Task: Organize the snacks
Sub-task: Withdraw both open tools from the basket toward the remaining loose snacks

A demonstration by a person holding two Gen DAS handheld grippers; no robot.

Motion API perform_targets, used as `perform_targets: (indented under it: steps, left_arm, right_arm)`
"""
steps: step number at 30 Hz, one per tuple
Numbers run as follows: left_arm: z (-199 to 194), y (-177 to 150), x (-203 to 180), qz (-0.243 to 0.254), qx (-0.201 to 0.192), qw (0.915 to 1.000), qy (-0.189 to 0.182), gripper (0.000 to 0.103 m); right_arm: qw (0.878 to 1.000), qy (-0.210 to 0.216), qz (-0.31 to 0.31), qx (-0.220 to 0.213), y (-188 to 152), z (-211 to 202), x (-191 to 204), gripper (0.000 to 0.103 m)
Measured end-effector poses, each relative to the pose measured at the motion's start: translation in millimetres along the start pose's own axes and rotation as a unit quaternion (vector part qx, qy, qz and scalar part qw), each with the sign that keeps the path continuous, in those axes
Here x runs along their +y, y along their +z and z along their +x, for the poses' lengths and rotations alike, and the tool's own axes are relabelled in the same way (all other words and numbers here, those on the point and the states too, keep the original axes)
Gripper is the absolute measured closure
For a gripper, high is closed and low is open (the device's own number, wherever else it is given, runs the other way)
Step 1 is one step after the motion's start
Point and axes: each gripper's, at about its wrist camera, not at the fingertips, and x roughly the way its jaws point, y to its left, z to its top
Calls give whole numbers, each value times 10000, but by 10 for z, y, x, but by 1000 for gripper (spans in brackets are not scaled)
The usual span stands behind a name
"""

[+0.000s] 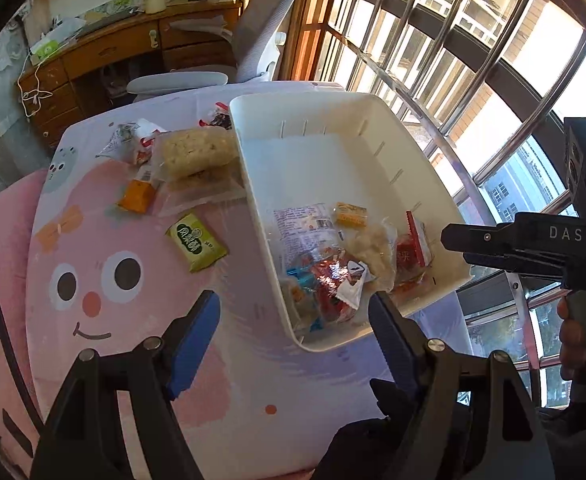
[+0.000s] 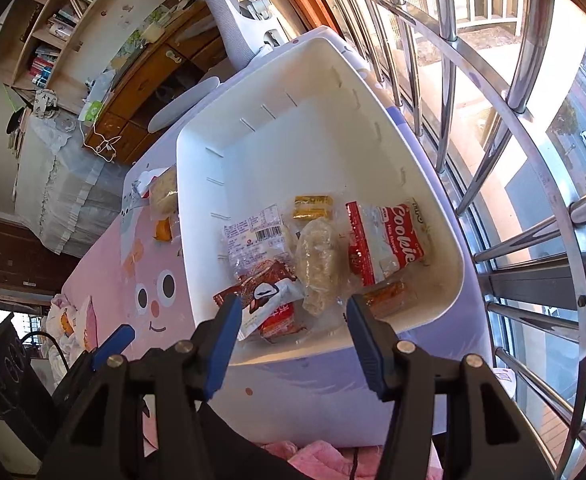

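A white plastic bin (image 1: 253,184) (image 2: 197,184) stands on the table and holds several snack packs. Among them are a red Cookie pack (image 2: 397,240), a pale rice-cake pack (image 2: 319,264) and a brown-red pack (image 2: 269,292). Loose on the cloth to its left lie a green packet (image 1: 197,242), an orange packet (image 1: 137,196) and a large pale puffed pack (image 1: 195,152). My left gripper (image 1: 293,304) hangs open over the bin's near left corner, holding nothing. My right gripper (image 2: 293,302) is open above the packs in the bin, also holding nothing.
The table wears a pink cartoon-face cloth (image 1: 105,280). Steel window bars (image 1: 433,60) run close along the bin's right side. A white chair (image 1: 253,40) and a wooden desk (image 1: 105,52) stand beyond the far edge. A hand (image 1: 569,332) grips the right tool.
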Motion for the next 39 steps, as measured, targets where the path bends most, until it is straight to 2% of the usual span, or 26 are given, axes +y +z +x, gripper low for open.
perform_targets:
  steps: [10,22,26,31,34,39]
  left_arm:
    - [-269,-137,506,193,203,9996,10,27]
    - [-595,-31,1307,745,159,9971,14,27]
    - [-644,19,1532,1042,88,9945,-106,27]
    - [-624,123,1799,1254,309,9903,-509,19]
    - [-577,201,1944,1261,471,9887,-655,19]
    - [-547,320,2116,1254,527,9880,-736,19]
  right_arm:
    - [9995,-81,120,-293,-200,111,325,48]
    - [9939,-439,222,-992,-555,242,1034,48]
    - [9906,-596,230,-1207,-732,322,1283,48]
    - [9877,-707,333,-1355,-892,434,1517,48]
    - [9859,-788,339,-1434,-990,500,1654,48]
    - [9847,-944,161,-1458,-1087,594,1855,48]
